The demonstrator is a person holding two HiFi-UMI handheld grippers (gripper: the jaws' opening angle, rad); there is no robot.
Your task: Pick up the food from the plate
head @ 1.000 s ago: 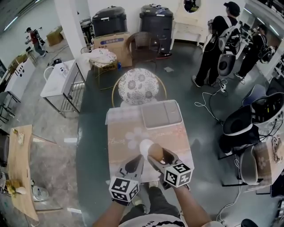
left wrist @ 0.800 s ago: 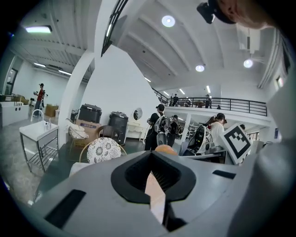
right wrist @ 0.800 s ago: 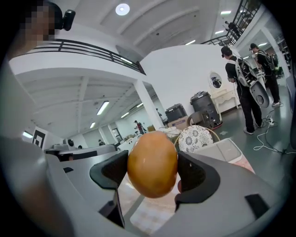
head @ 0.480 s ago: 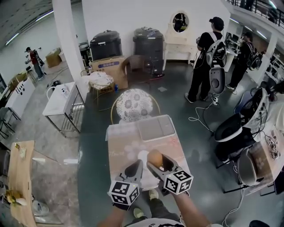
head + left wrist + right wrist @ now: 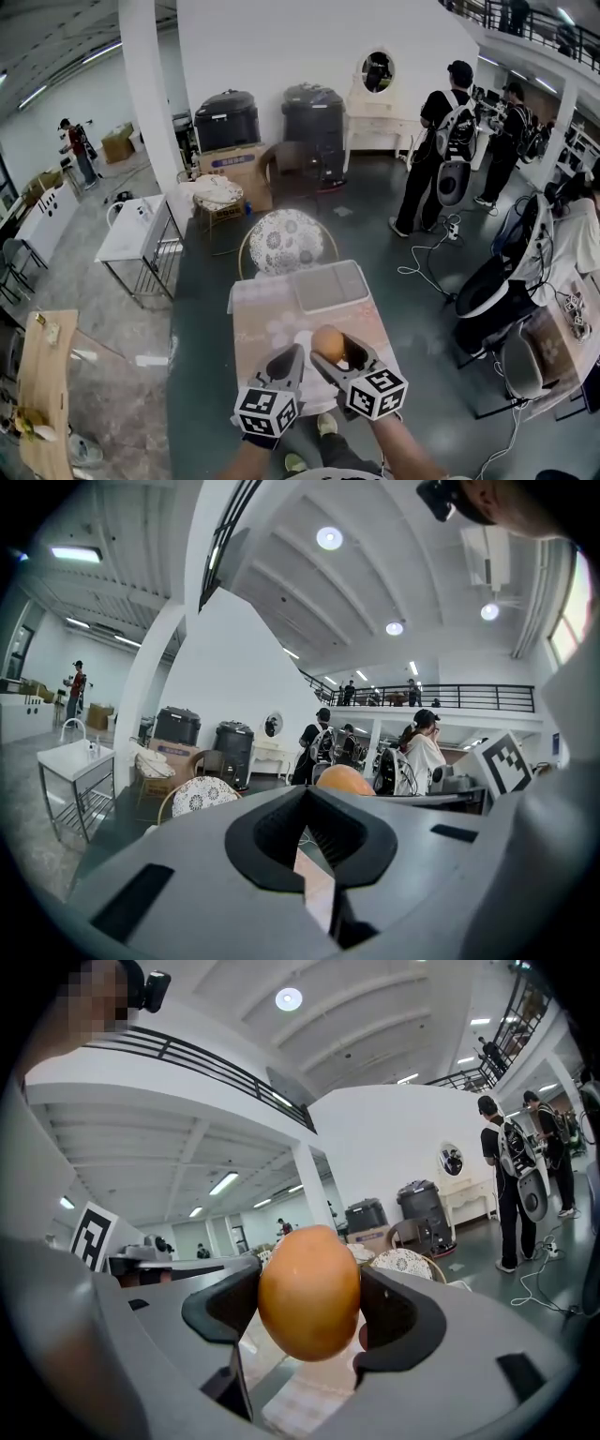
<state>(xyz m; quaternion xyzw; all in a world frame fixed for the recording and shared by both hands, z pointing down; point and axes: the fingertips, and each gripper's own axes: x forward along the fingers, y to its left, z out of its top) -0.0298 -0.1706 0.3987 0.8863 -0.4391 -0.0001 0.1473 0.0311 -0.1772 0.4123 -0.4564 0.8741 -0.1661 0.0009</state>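
Observation:
A round orange-brown piece of food (image 5: 308, 1304) sits clamped between the jaws of my right gripper (image 5: 309, 1309). In the head view the food (image 5: 327, 341) is held up above the table, with the right gripper (image 5: 331, 352) shut on it. A bit of the white plate (image 5: 301, 340) shows just left of the food, mostly hidden by the grippers. My left gripper (image 5: 288, 358) hangs beside the right one, jaws shut and empty. From the left gripper (image 5: 306, 797) view the food (image 5: 344, 780) peeks over the jaws.
The small table (image 5: 267, 319) has a pale pink patterned cloth and a grey tray (image 5: 328, 284) at its far end. A round patterned chair (image 5: 286, 242) stands behind it. People stand at the back right (image 5: 431, 150); office chairs (image 5: 492, 281) are to the right.
Both grippers have risen slightly with the food held in the right one. The head view has tilted up, so more of the room shows and the table looks smaller.

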